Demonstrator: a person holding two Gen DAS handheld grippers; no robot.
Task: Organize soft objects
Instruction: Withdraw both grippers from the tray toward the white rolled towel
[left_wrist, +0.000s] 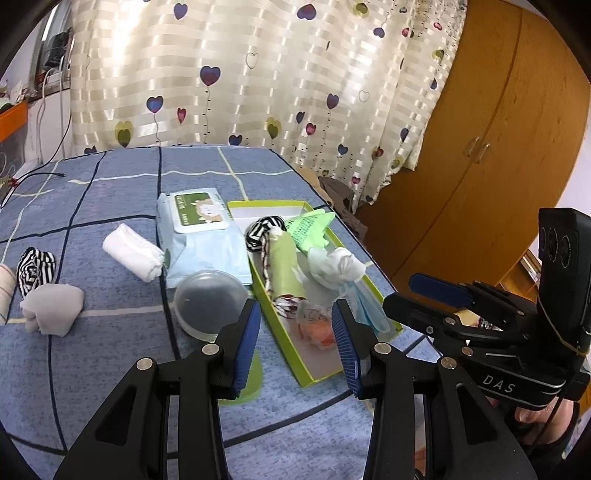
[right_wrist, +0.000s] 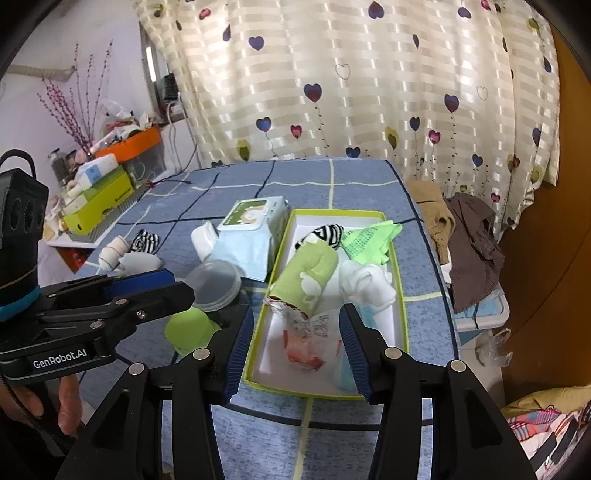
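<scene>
Soft stuff is split between the green-rimmed box (right_wrist: 400, 295) and the blue checked tablecloth (left_wrist: 110, 369) to its left. Inside the box there's a green rolled cloth (right_wrist: 308, 277), a black-and-white striped sock ball (right_wrist: 327, 234) at the far end, a white bundle (right_wrist: 365, 286), a light green packet (right_wrist: 369, 240) and a clear pouch with something orange-red (right_wrist: 306, 343) at the near end. Out on the cloth, well left of the box, sit a white rolled towel (left_wrist: 133, 254), a grey bundle (left_wrist: 51, 308) and another striped sock (left_wrist: 35, 267) just behind it. A wet wipes pack (left_wrist: 199, 236) lies right beside the box, with a clear round lid (left_wrist: 210, 301) in front of it. Left gripper (left_wrist: 295, 343) hangs over the box's near end, jaws apart, nothing in them. Right gripper (right_wrist: 297, 349) is also above the near end, jaws spread, not gripping anything either.
</scene>
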